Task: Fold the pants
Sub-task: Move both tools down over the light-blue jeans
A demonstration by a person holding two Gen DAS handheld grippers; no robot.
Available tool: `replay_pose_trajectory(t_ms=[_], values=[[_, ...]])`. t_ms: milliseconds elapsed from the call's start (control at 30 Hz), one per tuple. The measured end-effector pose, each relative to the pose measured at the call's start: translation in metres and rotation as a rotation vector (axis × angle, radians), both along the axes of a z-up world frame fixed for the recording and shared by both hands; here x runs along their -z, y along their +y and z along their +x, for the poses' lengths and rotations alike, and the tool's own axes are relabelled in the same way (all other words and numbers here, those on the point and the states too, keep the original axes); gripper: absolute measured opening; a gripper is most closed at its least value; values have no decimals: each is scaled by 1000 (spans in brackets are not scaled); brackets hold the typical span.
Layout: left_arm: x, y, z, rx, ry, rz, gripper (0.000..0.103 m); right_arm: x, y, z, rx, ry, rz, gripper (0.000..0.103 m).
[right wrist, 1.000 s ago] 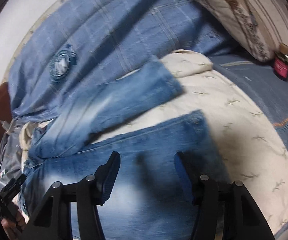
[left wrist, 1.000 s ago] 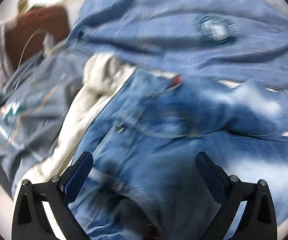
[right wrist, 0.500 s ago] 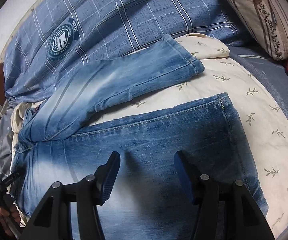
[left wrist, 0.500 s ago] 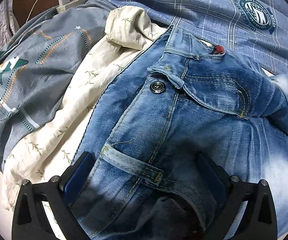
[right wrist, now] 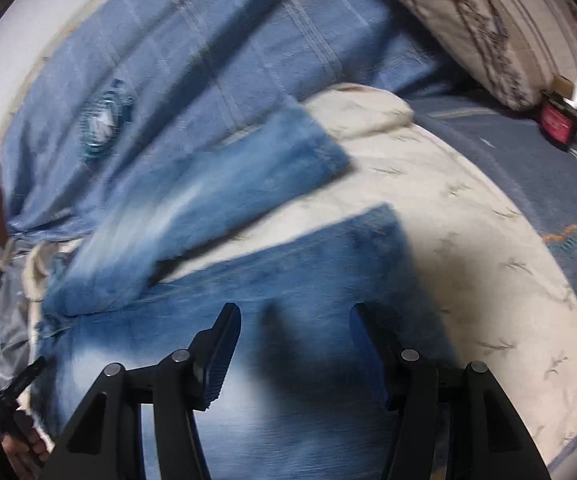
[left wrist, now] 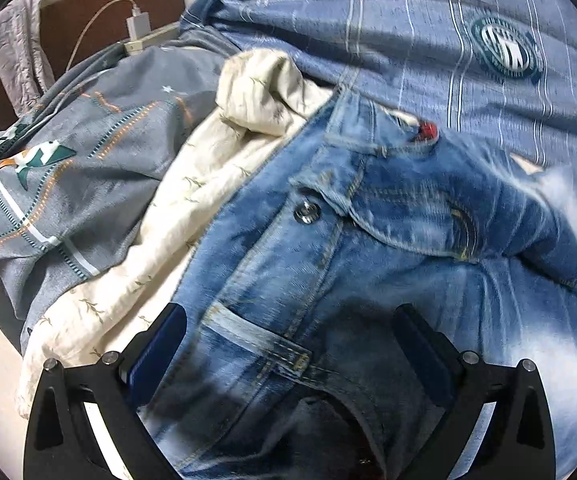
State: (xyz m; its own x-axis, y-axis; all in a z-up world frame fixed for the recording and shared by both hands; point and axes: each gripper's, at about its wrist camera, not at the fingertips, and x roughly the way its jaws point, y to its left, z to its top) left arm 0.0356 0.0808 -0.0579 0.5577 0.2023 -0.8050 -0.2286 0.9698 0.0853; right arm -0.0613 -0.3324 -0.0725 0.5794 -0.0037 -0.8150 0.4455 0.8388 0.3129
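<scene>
A pair of faded blue denim jeans (left wrist: 368,248) lies spread on a cream bed sheet printed with small leafy sprigs (left wrist: 192,200). In the left wrist view the waistband end of the pair is nearest, with a round metal button (left wrist: 306,213) showing beside a turned-over flap and a curved front pocket seam; a belt loop crosses the cloth just ahead of the tool. The left gripper (left wrist: 288,344) hangs over this waist area with its two dark fingers set wide apart, denim visible in the gap between them, neither blue pad pressing on the cloth as far as the view shows. To the left of the sheet lies a grey quilt with orange stitching and a teal bird motif (left wrist: 68,184), and beyond it a white charger plug with its cable (left wrist: 138,26) against a brown headboard (left wrist: 100,4).

The right wrist view is blurred. There the two legs run away from the waist: one leg angles up across a blue checked blanket with a round dark badge (right wrist: 192,80), the other lies straight under the right gripper (right wrist: 294,344), whose fingers stand apart above the denim, gripping nothing. A striped floral pillow (right wrist: 488,28) sits at the upper right
</scene>
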Motion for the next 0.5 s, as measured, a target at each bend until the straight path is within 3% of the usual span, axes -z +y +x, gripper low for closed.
replay_pose_trajectory(t_ms=[133,267,500], values=[[12,-3,7,3,65,16,103,1,-9,-2,9,-10,52,60],[6,-2,11,-14,38,12,103,-2,-9,-1,15,-26,57,60],[-26,7,23,-16,-59,-80,103,-22,-20,4,41,-149,55,61]])
